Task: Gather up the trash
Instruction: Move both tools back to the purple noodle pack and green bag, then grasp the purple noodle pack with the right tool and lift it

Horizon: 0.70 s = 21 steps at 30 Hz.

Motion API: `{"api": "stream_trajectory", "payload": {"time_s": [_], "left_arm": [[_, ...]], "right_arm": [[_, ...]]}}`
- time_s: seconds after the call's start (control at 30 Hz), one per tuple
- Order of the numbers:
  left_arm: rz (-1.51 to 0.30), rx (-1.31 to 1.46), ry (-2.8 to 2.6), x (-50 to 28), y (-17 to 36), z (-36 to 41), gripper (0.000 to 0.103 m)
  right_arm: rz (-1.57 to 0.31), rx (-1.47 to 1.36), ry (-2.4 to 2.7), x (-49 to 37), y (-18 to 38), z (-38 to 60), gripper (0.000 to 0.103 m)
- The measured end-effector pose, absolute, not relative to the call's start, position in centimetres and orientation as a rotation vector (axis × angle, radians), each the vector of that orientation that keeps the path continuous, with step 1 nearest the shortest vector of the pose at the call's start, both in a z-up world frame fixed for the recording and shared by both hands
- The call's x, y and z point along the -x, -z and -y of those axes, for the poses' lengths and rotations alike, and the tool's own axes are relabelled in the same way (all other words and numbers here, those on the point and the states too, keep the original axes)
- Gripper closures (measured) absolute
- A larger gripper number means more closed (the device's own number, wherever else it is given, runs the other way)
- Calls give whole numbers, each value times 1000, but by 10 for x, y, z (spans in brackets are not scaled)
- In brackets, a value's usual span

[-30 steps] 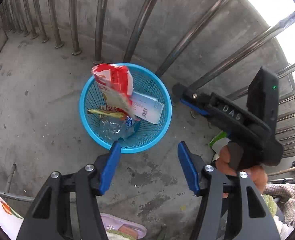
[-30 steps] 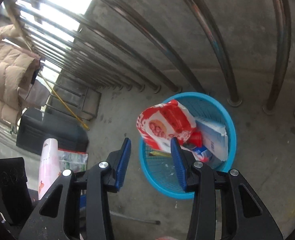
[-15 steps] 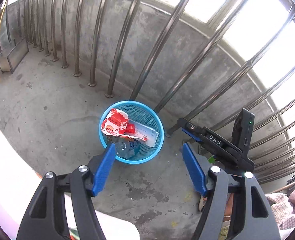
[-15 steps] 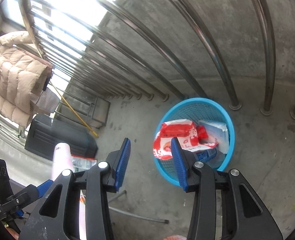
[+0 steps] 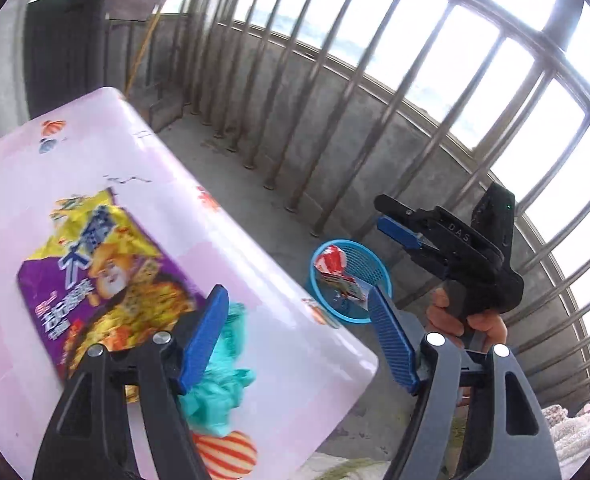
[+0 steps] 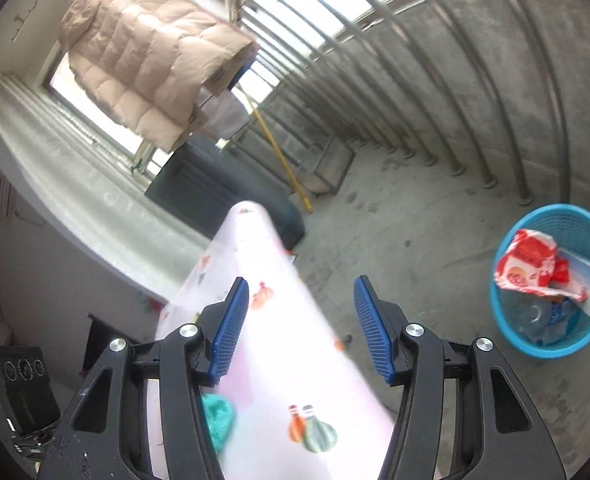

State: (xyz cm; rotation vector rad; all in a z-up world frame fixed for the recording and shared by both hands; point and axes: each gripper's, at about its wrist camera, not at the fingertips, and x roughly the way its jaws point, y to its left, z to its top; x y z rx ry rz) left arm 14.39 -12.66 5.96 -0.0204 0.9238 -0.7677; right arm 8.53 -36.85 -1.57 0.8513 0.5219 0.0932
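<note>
A purple and yellow snack bag [image 5: 95, 284] and a crumpled teal wrapper [image 5: 219, 376] lie on a pink patterned table [image 5: 215, 232]. My left gripper [image 5: 299, 340] is open and empty above the table's edge, the teal wrapper under its left finger. The blue basket [image 5: 369, 268] on the floor holds a red and white bag [image 5: 331, 260] and other trash. My right gripper [image 6: 301, 324] is open and empty over the table [image 6: 279, 360]; it also shows in the left wrist view [image 5: 399, 232]. The basket [image 6: 511, 332] sits at its right, the teal wrapper [image 6: 219, 420] below its left finger.
Steel railing bars [image 5: 335, 120] and a low concrete wall run behind the basket. A beige padded jacket [image 6: 151, 64] hangs overhead. A yellow pole [image 6: 279, 156] leans at the back. A dark box [image 6: 223, 184] stands beyond the table.
Both grippers have risen and drawn back from the basket to the pink table. The table, snack bag and teal wrapper have come into view. The red and white bag has sunk lower in the basket.
</note>
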Motion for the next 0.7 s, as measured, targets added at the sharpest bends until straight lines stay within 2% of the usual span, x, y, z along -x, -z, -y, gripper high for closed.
{"api": "stream_trajectory", "payload": {"time_s": [0.17,0.3,0.47,0.57,0.7], "left_arm": [[-938,191,533,-150,-30,24,32],[-956,298,386,-158,-1,-23,32],[-967,349,360,-158,21,-46,32],[-979,358,350,-153,30,-55,32],[-981,399,316,-142,35,-77,32]], "right_arm": [[-727,-754,-272,-156,13,290,42],[-905,-687,-351,-196,29,239,43],[-1032,-573,-431,-205,42,183,79],[-1068,-514,-480,-204,45,155,86],[-1103,-448,-542,-203,45,124,88]]}}
